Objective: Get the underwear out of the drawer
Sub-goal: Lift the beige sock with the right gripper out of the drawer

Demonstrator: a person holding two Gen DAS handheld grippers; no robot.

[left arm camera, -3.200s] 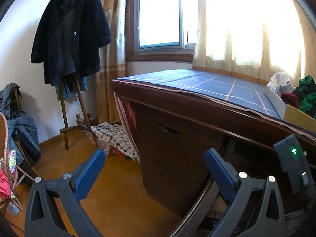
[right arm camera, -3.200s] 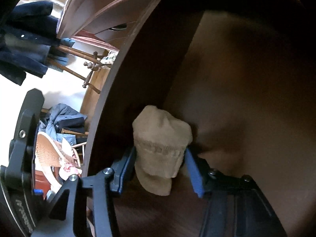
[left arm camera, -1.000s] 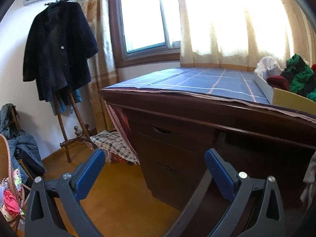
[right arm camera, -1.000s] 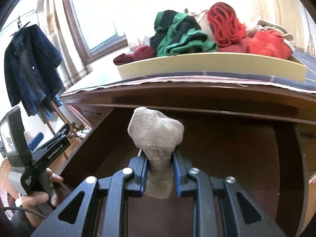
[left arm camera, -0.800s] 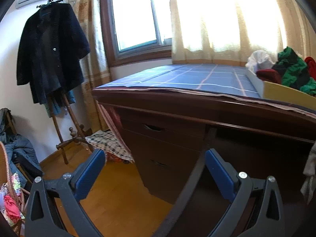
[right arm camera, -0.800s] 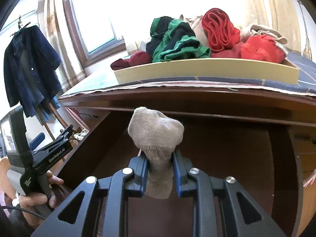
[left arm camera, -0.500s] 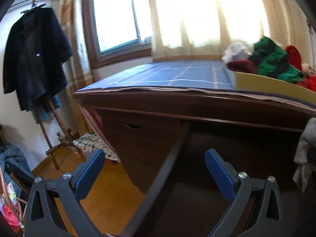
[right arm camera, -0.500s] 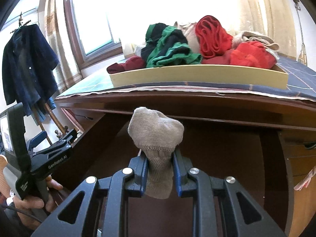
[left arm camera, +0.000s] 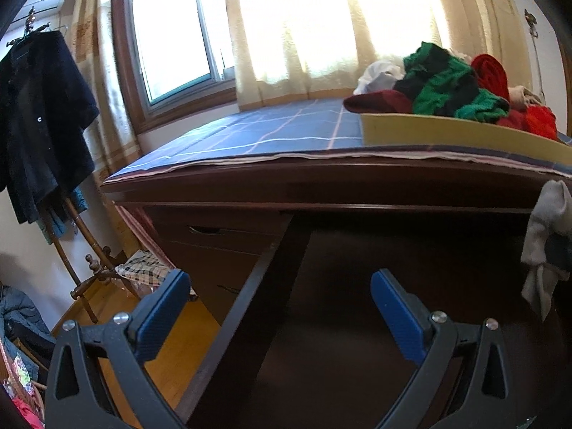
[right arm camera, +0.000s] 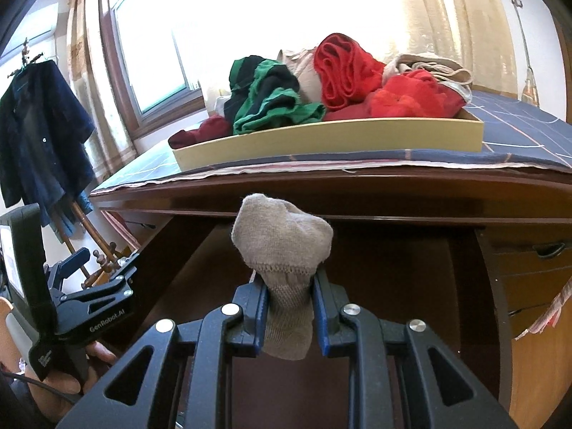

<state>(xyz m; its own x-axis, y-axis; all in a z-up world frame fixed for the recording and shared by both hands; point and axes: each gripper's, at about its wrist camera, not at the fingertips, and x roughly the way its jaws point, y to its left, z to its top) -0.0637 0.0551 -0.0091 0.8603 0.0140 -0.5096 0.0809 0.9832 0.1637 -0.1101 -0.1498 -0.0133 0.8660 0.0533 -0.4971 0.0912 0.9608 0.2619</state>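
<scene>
Here, right claw (right arm camera: 288, 309) clamped on beige underwear (right arm camera: 284, 246) above open drawer (right arm camera: 400, 268), left claw (left arm camera: 280, 309) (empty) spread wide.

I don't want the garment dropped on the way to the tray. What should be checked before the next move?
1. Right gripper clamped on the beige garment: ok.
2. Garment lifted clear of the open drawer: ok.
3. Left gripper open, holding nothing: ok.
4. Free spot in the yellow tray, piled with clothes: cannot tell.
5. Anything left in the drawer: cannot tell, its interior is dark.
</scene>
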